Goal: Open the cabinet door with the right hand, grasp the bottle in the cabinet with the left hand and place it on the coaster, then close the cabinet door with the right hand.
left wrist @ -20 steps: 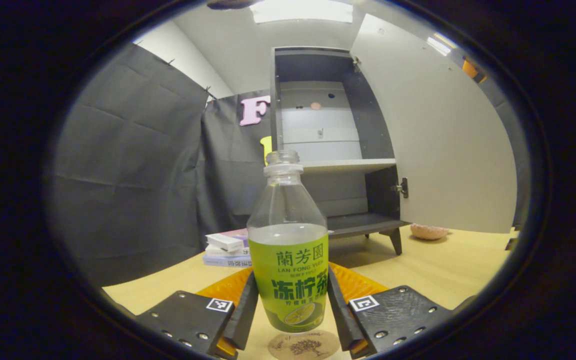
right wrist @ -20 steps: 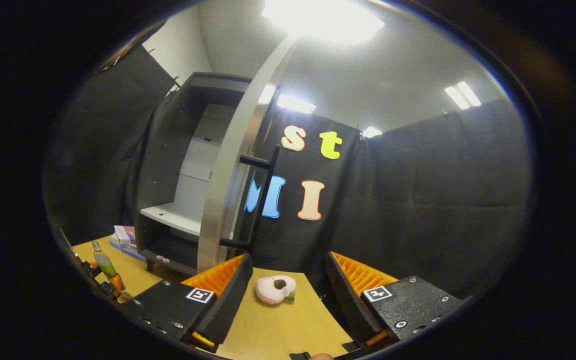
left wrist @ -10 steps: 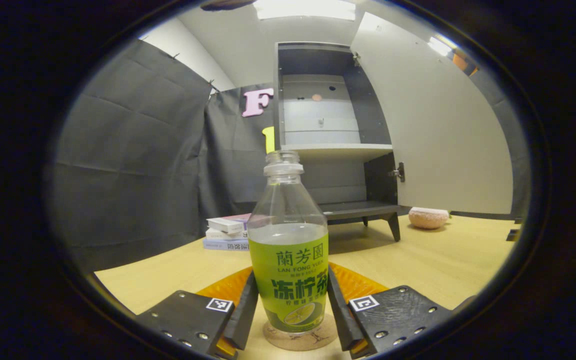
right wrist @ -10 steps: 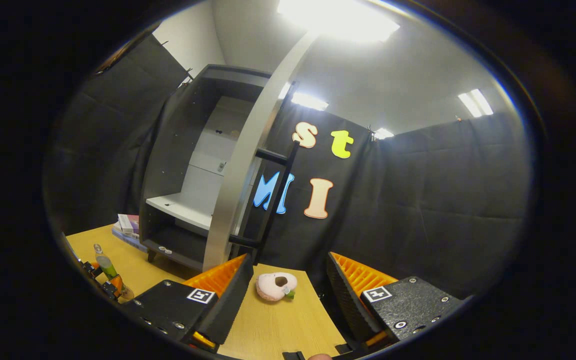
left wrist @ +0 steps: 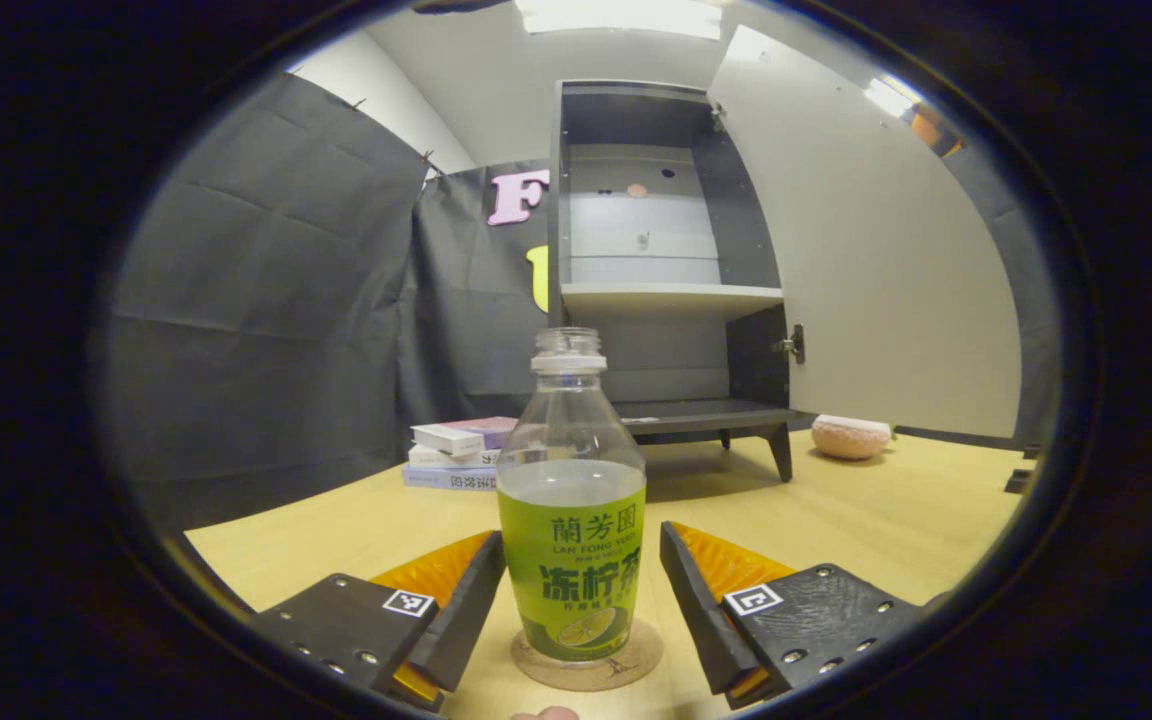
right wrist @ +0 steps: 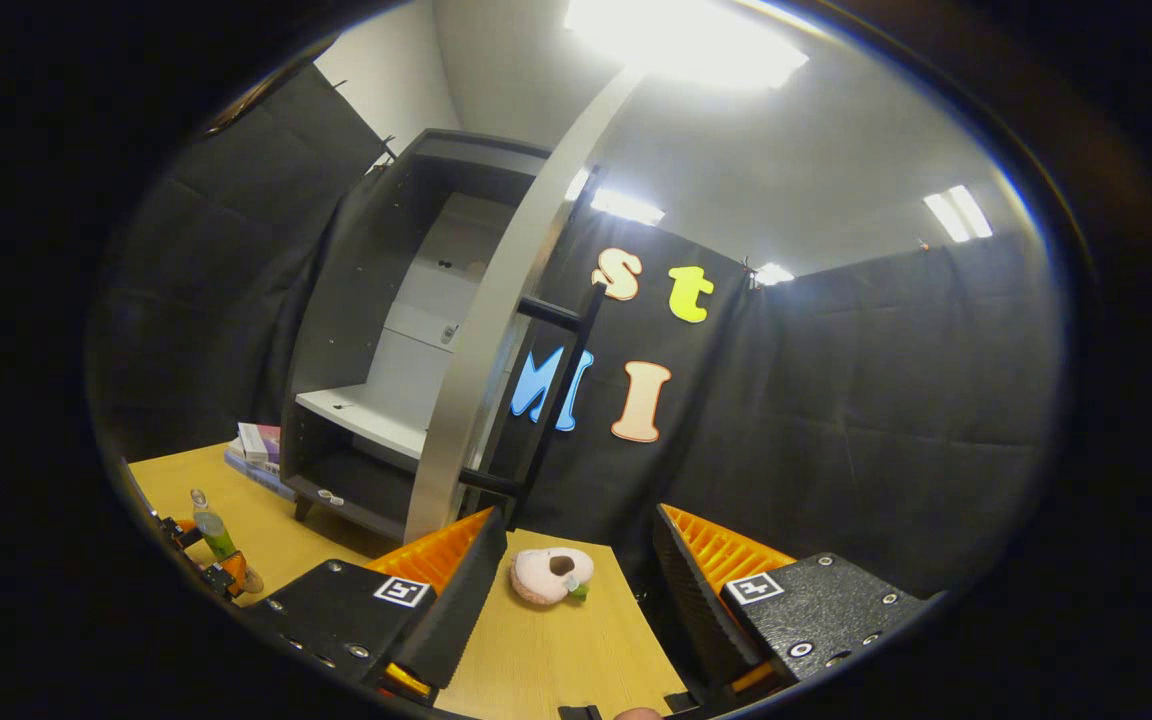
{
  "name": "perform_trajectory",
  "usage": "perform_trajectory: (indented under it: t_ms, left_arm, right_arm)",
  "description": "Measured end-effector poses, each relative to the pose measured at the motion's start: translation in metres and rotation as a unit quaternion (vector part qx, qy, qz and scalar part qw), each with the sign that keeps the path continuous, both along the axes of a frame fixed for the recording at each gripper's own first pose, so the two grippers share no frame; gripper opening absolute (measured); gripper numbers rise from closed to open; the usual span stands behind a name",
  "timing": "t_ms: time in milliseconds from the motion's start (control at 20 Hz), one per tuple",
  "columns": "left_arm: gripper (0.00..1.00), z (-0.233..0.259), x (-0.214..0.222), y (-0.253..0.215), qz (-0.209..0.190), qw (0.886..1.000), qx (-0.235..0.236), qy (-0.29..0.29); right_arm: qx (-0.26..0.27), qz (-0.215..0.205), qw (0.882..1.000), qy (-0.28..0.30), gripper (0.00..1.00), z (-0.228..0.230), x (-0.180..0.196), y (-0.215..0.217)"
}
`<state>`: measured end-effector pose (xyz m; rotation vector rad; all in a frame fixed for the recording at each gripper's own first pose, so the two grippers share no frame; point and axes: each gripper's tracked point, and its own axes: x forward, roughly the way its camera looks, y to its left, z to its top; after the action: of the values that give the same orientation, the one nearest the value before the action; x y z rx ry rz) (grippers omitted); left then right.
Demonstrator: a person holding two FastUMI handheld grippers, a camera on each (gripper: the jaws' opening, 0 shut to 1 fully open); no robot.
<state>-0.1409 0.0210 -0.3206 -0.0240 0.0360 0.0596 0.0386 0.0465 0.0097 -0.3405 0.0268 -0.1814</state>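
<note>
Bottle (left wrist: 571,520) stands upright on the coaster (left wrist: 588,668), on the wooden surface (left wrist: 836,520). It is clear plastic with pale liquid up to just above the green label; neck and shoulder are empty, cap on. The coaster's rim shows in front of the base and to both sides; its back edge is hidden by the bottle.

Your left claw (left wrist: 581,610) is open: its fingers flank the bottle with a gap on each side, neither touching. Half a second ago both fingers pressed the label, so you have let go and drawn back a little. The bottle has stayed on the coaster.

Cabinet (left wrist: 656,270) sits open beyond it, on short legs. Upper compartment holds nothing you can make out except small dots on the back panel; the light shelf (left wrist: 671,297) is bare. The lower compartment is dark, contents hard to tell. Cabinet door (left wrist: 876,260) swings wide to the right, its top cut off at the view's edge.

A stack of books (left wrist: 456,452) lies left of the cabinet and a pink plush toy (left wrist: 848,437) below the door's lower edge.

In the right gripper view, your right claw (right wrist: 576,580) is open and holds nothing, hovering over the surface with the plush toy (right wrist: 551,576) between its fingers farther off. The door (right wrist: 496,330) shows edge-on, its dark handle (right wrist: 556,400) on the far face. The bottle (right wrist: 211,525) appears tiny at lower left, with the left claw partly cut off beside it. This view has barely changed.
</note>
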Motion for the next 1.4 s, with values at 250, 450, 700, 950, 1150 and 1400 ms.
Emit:
perform_trajectory:
  t_ms: [250,450,700,950,1150,1400]
  left_arm:
    - [0.92,0.019,-0.007,0.006,-0.003,1.0,-0.015,0.004]
    - [0.89,0.049,-0.015,0.012,0.001,1.0,-0.014,0.006]
    - [0.89,0.103,-0.021,-0.006,-0.019,0.999,-0.042,0.018]
    - [0.92,0.221,0.002,-0.011,-0.02,0.995,-0.069,-0.062]
    - [0.92,0.28,0.022,-0.04,-0.072,0.992,-0.049,-0.09]
    - [0.89,0.313,0.037,-0.069,-0.11,0.99,-0.008,-0.083]
  right_arm:
    - [0.012,0.007,1.0,-0.005,0.92,-0.001,0.001,0.0]
    - [-0.003,0.017,1.0,-0.016,0.93,0.005,-0.004,0.005]
    - [0.02,-0.005,0.999,-0.045,0.95,0.011,-0.022,-0.011]
    - [0.08,-0.046,0.995,-0.042,0.94,0.002,-0.027,-0.047]
    - [0.119,-0.04,0.991,-0.039,0.95,0.004,0.002,-0.044]
    - [0.159,-0.002,0.986,-0.056,0.94,0.017,0.018,-0.026]
